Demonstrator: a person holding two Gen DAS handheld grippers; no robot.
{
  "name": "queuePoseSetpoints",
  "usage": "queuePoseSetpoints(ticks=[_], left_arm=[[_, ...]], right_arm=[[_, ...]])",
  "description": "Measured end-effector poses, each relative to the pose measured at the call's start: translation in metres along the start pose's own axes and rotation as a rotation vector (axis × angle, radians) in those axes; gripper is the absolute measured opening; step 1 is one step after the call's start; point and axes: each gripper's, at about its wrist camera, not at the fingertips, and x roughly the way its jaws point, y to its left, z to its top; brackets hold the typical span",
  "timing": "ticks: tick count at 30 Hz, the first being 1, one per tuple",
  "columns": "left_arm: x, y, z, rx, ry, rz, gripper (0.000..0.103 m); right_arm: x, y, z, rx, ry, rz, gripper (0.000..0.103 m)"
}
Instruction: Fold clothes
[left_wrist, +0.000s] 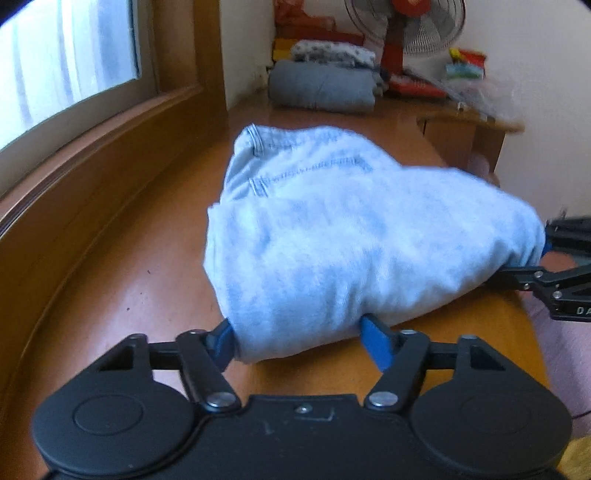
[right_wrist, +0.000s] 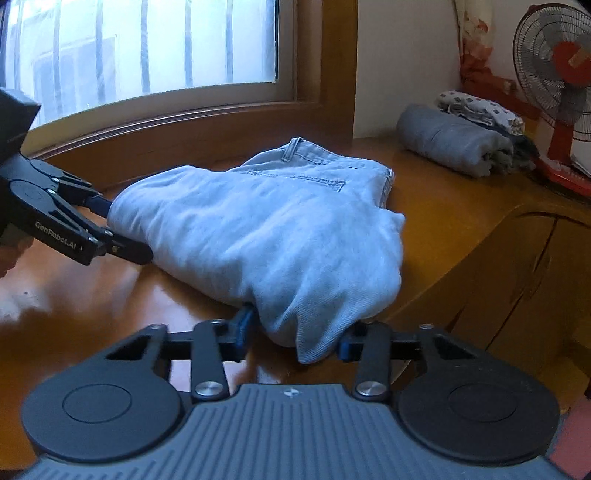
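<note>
No container shows in either view; the clothes lie bare on the wooden surface (left_wrist: 122, 266) under the window (right_wrist: 147, 44).

Left hand-held gripper (left_wrist: 301, 341): its jaws stand partly spread around the near left edge of the jeans (left_wrist: 332, 240). The folded cloth fills the gap, and both blue pads (left_wrist: 376, 345) lie against it. In the right wrist view this gripper (right_wrist: 122, 230) enters from the left edge and meets the jeans at their left end, one finger above the cloth and one at its lower edge.

Right hand-held gripper (right_wrist: 295, 334): its jaws are partly spread, with a hanging bulge of the jeans (right_wrist: 258, 229) between them. Both pads touch the cloth; how firmly they pinch it cannot be told. In the left wrist view this gripper (left_wrist: 543, 266) shows at the right edge, its fingers at the right end of the jeans.

The jeans are pale blue denim, folded into a thick, rounded bundle in the middle of the surface. The waistband with a belt loop and a stitched pocket lies at the far end, and the near end is lifted and bulging between the two grippers.

Farther back on the right rest a folded grey garment (right_wrist: 454, 142) with a patterned one (right_wrist: 476, 107) on top, beside a red fan (right_wrist: 565, 74).
</note>
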Motion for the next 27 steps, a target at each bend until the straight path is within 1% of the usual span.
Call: queuePoseSetpoints(ticks=[2,4,5,7,9,11,12,14,16,17,18,19,22,23,25,26,27], left_arm=[[-0.016,0.002,-0.001,-0.048,-0.027,-0.033,0.059],[-0.033,0.004,-0.001,-0.096,-0.054,-0.066,0.053],[-0.041,0.005,-0.002,-0.120,-0.067,-0.082,0.052],[-0.063,0.003,-0.003,-0.159,-0.106,-0.111,0.052],[-0.082,0.000,-0.005,-0.193,-0.137,-0.141,0.052],[-0.091,-0.003,-0.010,-0.195,-0.125,-0.135,0.052],[-0.092,-0.005,-0.014,-0.189,-0.112,-0.121,0.052],[-0.089,-0.007,-0.023,-0.184,-0.067,-0.089,0.052],[-0.086,-0.010,-0.030,-0.170,-0.017,-0.049,0.052],[-0.084,-0.014,-0.032,-0.150,-0.001,-0.023,0.054],[-0.084,-0.017,-0.035,-0.132,0.012,-0.009,0.056],[-0.084,-0.019,-0.038,-0.117,0.027,0.006,0.058],[-0.083,-0.023,-0.047,-0.071,0.067,0.043,0.062],[-0.082,-0.023,-0.050,-0.059,0.074,0.051,0.064],[-0.080,-0.025,-0.055,-0.036,0.089,0.065,0.067],[-0.079,-0.025,-0.057,-0.024,0.096,0.073,0.067],[-0.078,-0.024,-0.058,-0.033,0.094,0.063,0.067]], right_arm=[[-0.010,-0.003,0.005,0.019,-0.004,0.022,0.038],[-0.024,-0.005,0.008,0.034,-0.001,0.059,0.036],[-0.031,-0.005,0.010,0.039,0.002,0.079,0.036],[-0.049,-0.006,0.014,0.068,0.010,0.146,0.035],[-0.067,-0.009,0.018,0.115,0.000,0.215,0.033],[-0.083,-0.010,0.022,0.150,-0.010,0.268,0.033],[-0.087,-0.010,0.022,0.143,-0.008,0.271,0.032],[-0.088,-0.006,0.017,0.091,0.005,0.240,0.033],[-0.082,-0.001,0.008,0.051,0.066,0.215,0.035],[-0.078,0.002,0.003,0.031,0.096,0.202,0.038],[-0.076,0.005,-0.001,0.018,0.121,0.188,0.046],[-0.075,0.008,-0.006,0.002,0.135,0.167,0.048],[-0.076,0.014,-0.015,-0.038,0.148,0.131,0.048],[-0.078,0.016,-0.017,-0.049,0.148,0.120,0.049],[-0.083,0.017,-0.020,-0.050,0.139,0.104,0.067],[-0.086,0.015,-0.021,-0.045,0.127,0.094,0.068],[-0.089,0.014,-0.022,-0.037,0.116,0.085,0.069]])
